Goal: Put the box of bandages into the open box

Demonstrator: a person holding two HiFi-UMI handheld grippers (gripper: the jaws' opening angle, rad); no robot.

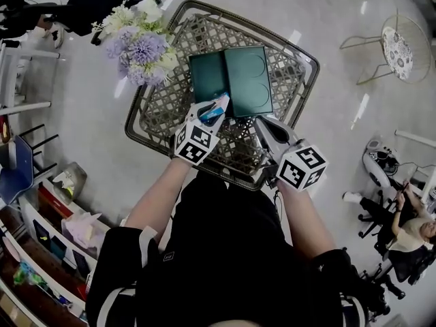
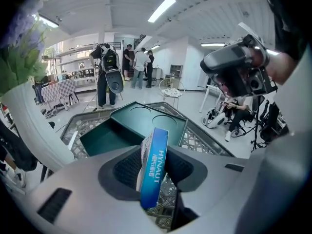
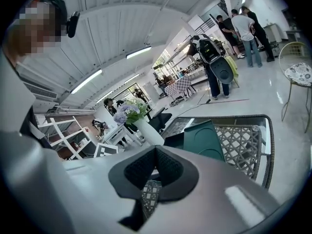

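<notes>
Reaching toward the open box point(image 1: 248, 80), left gripper point(image 1: 212, 112) slack around box of bandages point(image 2: 156, 160)

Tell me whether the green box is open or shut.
Open: the green box lies spread, its lid flat beside its empty tray.

Blue bandage box point(image 2: 153, 167) by open box point(image 1: 231, 80)
</notes>
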